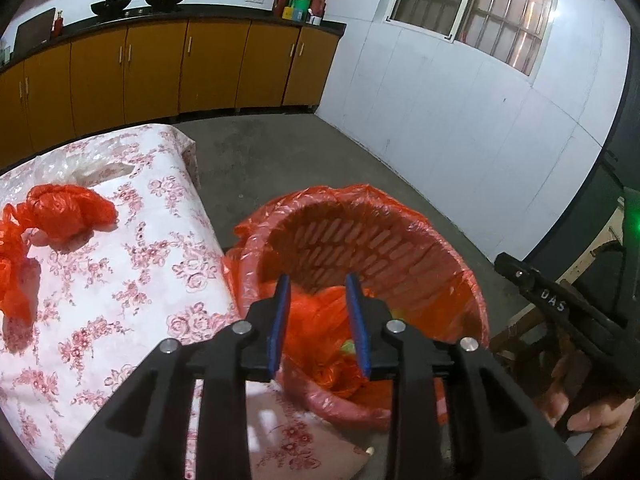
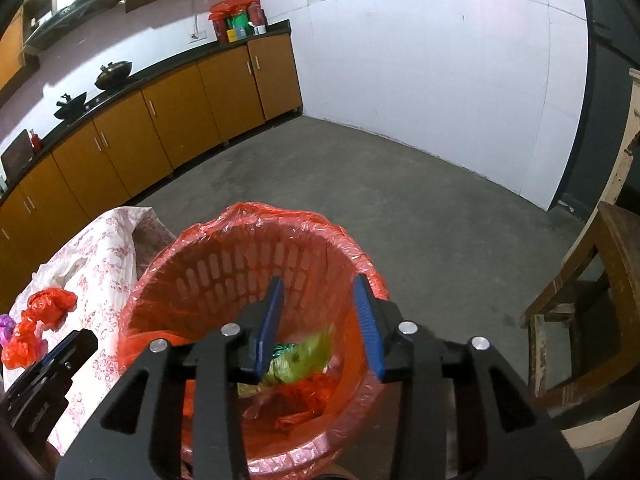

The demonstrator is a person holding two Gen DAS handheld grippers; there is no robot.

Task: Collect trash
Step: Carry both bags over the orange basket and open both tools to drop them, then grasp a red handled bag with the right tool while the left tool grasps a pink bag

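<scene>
From the left wrist, the left gripper [image 1: 318, 320] was seen narrowly parted and empty above the bin [image 1: 460, 276]; a red bag [image 1: 68, 210] lay on the table [image 1: 172, 264].

From the right wrist, the right gripper [image 2: 320, 324] was held parted, nothing gripped, over green trash [image 2: 304, 360] in the bin.

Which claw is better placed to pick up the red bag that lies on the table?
Left, probably. The left claw is open and empty, next to the table where the red bag lies. The right claw is over the bin, farther away.
</scene>
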